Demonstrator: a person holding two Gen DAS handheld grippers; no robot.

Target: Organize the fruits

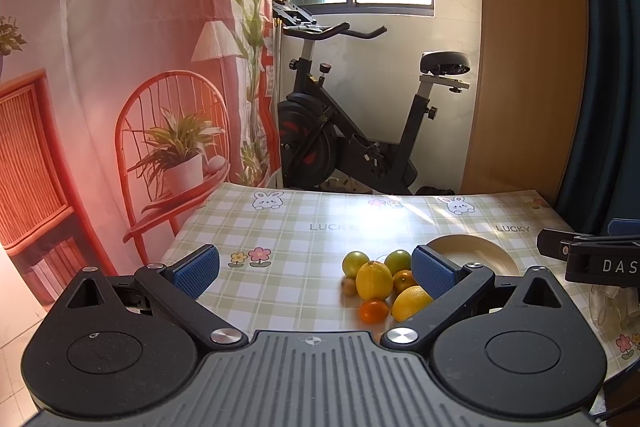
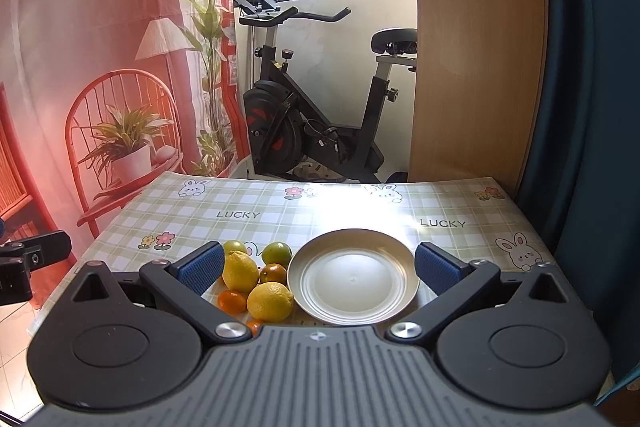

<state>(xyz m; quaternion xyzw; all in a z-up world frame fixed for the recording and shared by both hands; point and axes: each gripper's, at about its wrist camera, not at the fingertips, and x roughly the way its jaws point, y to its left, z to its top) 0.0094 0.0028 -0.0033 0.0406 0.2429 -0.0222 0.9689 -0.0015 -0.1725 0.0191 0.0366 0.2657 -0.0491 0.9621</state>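
A cluster of fruit lies on the checked tablecloth: two lemons [image 1: 374, 280] [image 2: 270, 301], two green citrus [image 1: 355, 263] [image 2: 277, 253] and small oranges [image 1: 374, 311] [image 2: 232, 301]. A bare cream plate [image 2: 352, 281] [image 1: 472, 251] sits just right of the cluster, touching the near lemon. My left gripper [image 1: 316, 269] is open above the near table, its right finger in front of the fruit. My right gripper [image 2: 318, 267] is open too, held over the plate and the near lemon, with nothing between its fingers.
The table [image 2: 248, 203] ends at the far edge before an exercise bike [image 2: 312, 107]. A printed backdrop [image 1: 100, 67] hangs at the left, a wooden panel [image 2: 472, 47] and dark curtain at the right. The right gripper's body [image 1: 592, 259] shows beside the plate.
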